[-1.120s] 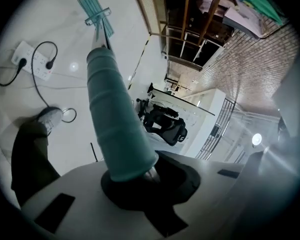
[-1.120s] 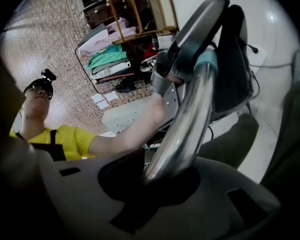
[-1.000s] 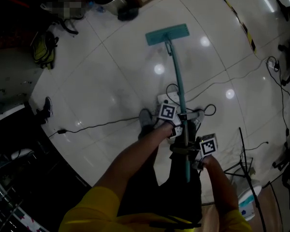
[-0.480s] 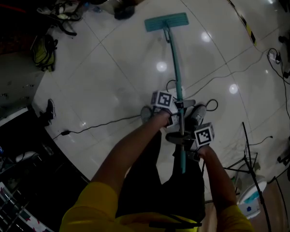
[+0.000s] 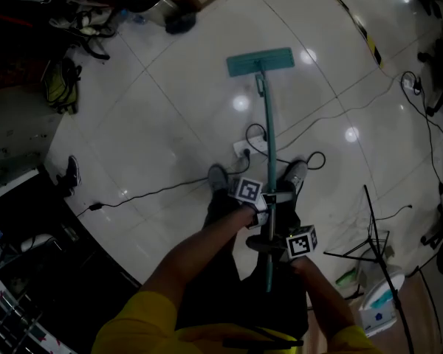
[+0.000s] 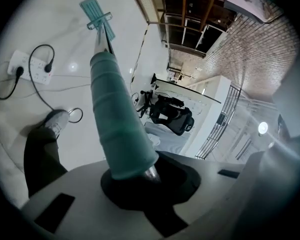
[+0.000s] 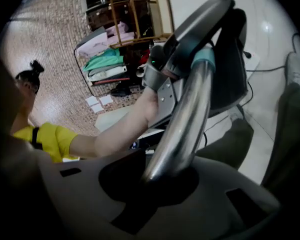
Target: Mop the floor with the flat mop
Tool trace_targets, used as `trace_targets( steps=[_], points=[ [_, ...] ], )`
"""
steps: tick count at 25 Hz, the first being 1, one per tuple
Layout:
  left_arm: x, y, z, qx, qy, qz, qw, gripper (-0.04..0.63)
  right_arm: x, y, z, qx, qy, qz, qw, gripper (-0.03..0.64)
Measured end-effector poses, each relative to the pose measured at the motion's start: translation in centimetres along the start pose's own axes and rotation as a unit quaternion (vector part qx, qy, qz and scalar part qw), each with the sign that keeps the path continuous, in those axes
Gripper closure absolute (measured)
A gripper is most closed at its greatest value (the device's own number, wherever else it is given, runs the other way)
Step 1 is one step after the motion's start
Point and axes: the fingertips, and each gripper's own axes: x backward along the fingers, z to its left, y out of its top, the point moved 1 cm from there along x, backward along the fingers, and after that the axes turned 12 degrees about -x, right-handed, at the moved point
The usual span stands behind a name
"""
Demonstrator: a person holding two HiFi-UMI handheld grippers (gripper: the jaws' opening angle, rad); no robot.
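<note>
The flat mop stands on the pale tiled floor [image 5: 170, 116], its teal head [image 5: 260, 63] out ahead of the person's feet. Its pole [image 5: 267, 135] runs straight back to both grippers. My left gripper [image 5: 269, 199] is shut on the pole, higher in the head view; in the left gripper view the teal sleeve [image 6: 115, 119] rises out of the left gripper [image 6: 140, 176] toward the mop head [image 6: 96, 10]. My right gripper [image 5: 269, 243] is shut on the pole's end, and the right gripper view shows bare metal pole [image 7: 182, 124] seated in the right gripper [image 7: 160, 184].
A white power strip [image 5: 244, 150] with looped cables lies just ahead of the grey shoes [image 5: 218, 177]. More cables cross the floor at right. A black stand [image 5: 376, 249] is at lower right, a bag [image 5: 63, 80] and clutter at upper left, striped tape [image 5: 354, 17] beyond.
The mop head first slid away, then came back nearer the feet. Both grippers have drawn back along with the pole toward the person's body.
</note>
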Motion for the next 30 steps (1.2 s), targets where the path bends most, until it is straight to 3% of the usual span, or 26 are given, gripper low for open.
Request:
trace_targets(
  steps=[3,7,10,13,19,22,25,28,30],
  points=[
    [0.1,7.5,1.9,0.019,0.01,0.005,0.9998,0.535,-0.4,8.4,-0.3,0.037,-0.005,-0.007,0.999,0.557],
    [-0.1,17.4,3.6,-0.041,0.041,0.025,0.998,0.535,-0.4,17.9,0.3,0.046,0.006,-0.023,0.999,0.572],
    [0.2,20.2,4.0,-0.075,0.08,0.041,0.9931,0.535,-0.7,19.7,1.6,0.01,0.029,-0.029,0.999,0.577],
    [0.3,17.5,3.3,-0.073,0.09,0.031,0.9928,0.534,-0.3,16.3,2.3,-0.023,0.052,-0.029,0.998,0.575],
    [-0.8,0.5,-1.2,0.014,0.091,0.072,0.9932,0.534,2.3,0.3,2.7,-0.076,0.053,-0.016,0.996,0.574],
    [-1.9,-4.6,-2.9,0.018,0.057,0.065,0.9961,0.535,3.3,-4.6,3.1,-0.089,0.056,-0.018,0.994,0.574],
    [-1.9,-2.9,-2.0,0.017,0.025,0.038,0.9988,0.539,2.8,-2.7,1.9,-0.06,0.042,-0.006,0.997,0.575],
    [-2.4,2.7,-0.8,0.063,0.005,0.003,0.998,0.54,2.9,3.4,0.9,-0.023,0.018,-0.001,1.0,0.575],
    [-2.4,7.4,0.7,0.041,0.01,-0.004,0.9991,0.541,2.7,8.1,0.3,0.001,0.015,-0.007,1.0,0.577]
  ],
)
